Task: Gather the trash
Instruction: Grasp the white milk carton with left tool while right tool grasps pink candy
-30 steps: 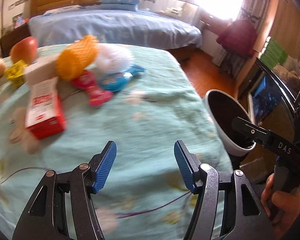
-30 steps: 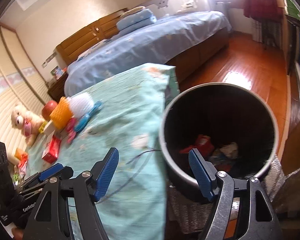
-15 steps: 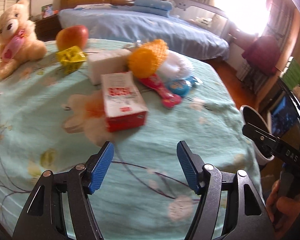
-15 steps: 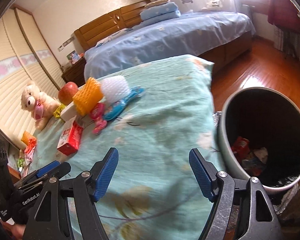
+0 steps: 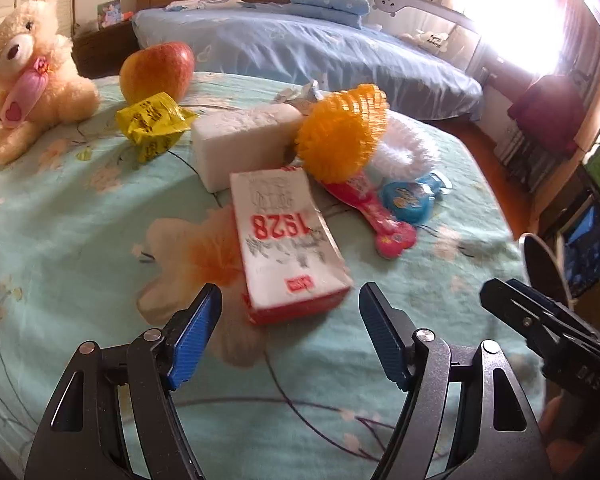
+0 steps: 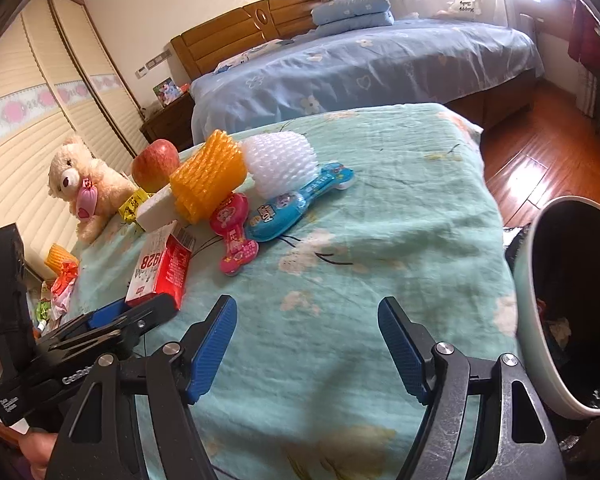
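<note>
Left wrist view: the left gripper (image 5: 290, 306) has its blue fingers (image 5: 192, 334) apart and still opening, nothing between them, above the turquoise-covered bed (image 5: 60, 248). Just ahead lies the red-and-white carton (image 5: 286, 240); beyond it sit a white block (image 5: 244, 138), orange foam net (image 5: 342, 132), yellow wrapper (image 5: 152, 122), apple (image 5: 156, 70) and teddy bear (image 5: 28, 72). Right wrist view: the right gripper (image 6: 306, 322) is spread wide and empty over the cover; the trash bin (image 6: 528, 304) stands beside the bed's right edge, litter inside.

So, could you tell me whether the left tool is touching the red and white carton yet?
Apart. In the left wrist view the left tool, its jaws opening, frames the red and white carton, with bedspread visible between each pad and the carton.
</note>
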Motion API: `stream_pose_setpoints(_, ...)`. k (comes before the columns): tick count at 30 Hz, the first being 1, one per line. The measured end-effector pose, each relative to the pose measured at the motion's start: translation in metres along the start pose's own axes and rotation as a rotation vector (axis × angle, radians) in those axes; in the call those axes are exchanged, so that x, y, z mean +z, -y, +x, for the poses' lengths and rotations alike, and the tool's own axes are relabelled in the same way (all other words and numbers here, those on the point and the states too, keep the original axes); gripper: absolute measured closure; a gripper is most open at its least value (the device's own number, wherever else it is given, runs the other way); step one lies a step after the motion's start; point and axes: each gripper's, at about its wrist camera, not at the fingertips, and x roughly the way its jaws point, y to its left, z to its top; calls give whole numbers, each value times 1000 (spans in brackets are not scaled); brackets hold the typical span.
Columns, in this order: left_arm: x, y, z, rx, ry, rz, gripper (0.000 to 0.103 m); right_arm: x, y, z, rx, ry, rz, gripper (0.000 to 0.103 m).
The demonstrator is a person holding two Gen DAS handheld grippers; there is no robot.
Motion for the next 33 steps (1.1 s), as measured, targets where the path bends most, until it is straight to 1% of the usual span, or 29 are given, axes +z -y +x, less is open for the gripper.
stream_pose_setpoints(2,1,-7,1,3,6,-7,31,1,-4,4,7,-7,-6,28)
stream_pose_setpoints(3,1,-11,0,0,9,-14,39,1,-6,6,10,-10,-12,28)
stream_pose_setpoints(4,0,-16,-1,-4,8,-17,52,2,-10,9,13,-14,-20,28)
stream_pose_setpoints(13,-10,-53,-17,-7,14,-27,51,14,-42,36,31,-49,-106,31)
stream_pose_setpoints(15,-12,-58,-15,7,8,-25,51,17,-49,46,27,-62,-121,35)
stream_pose_setpoints(17,-13,-61,-14,-1,10,-35,51,19,-56,56,12,-78,-146,42)
stream_pose_setpoints(19,-13,-61,-14,-1,11,-35,50,20,-63,62,-13,-79,-176,45)
stream_pose_setpoints(21,-11,-60,-13,2,8,-33,47,21,-66,65,-34,-76,-191,56)
stream_pose_setpoints(22,-11,-60,-12,3,6,-34,47,22,-65,66,-47,-75,-193,67)
stream_pose_setpoints(23,-10,-61,-12,3,5,-37,47,22,-65,66,-53,-74,-191,67)
stream_pose_setpoints(27,-9,-62,-10,2,1,-44,46,19,-61,59,-36,-71,-175,68)
stream_pose_setpoints(33,-10,-63,-12,6,4,-47,46,-5,-48,28,9,-81,-133,68)
